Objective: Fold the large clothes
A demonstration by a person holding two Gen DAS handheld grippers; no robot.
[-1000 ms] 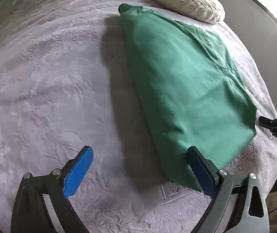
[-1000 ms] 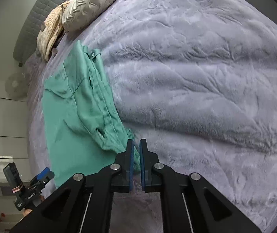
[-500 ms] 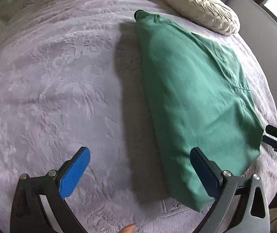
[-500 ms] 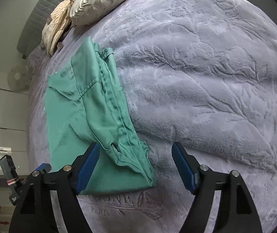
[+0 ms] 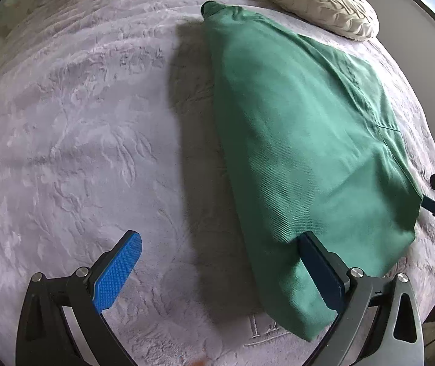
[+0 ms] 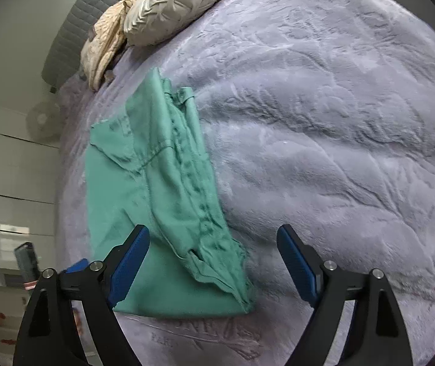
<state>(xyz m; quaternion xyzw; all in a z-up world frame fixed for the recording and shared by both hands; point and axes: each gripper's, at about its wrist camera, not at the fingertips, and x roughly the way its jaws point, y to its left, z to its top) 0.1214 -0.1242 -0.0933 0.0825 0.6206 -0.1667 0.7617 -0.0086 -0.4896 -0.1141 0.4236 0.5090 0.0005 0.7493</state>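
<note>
My left gripper (image 5: 217,262) hangs spread wide with nothing between its ribbed blue pads (image 5: 118,270), one over bare blanket, the other at the near edge of the cloth. My right gripper (image 6: 212,262) is opening, its jaws straddling the crumpled near corner of the green garment (image 6: 156,201) without pressing it. That garment (image 5: 293,152) is a fine-ribbed woven cloth folded into a long wedge, smooth on one side, bunched with seams and hems on the other. It lies on a plush grey-lilac blanket (image 6: 324,152) embossed with leaf patterns. Farther off sit a pleated cream cushion (image 5: 315,0) and a rumpled beige throw (image 6: 104,45).
</note>
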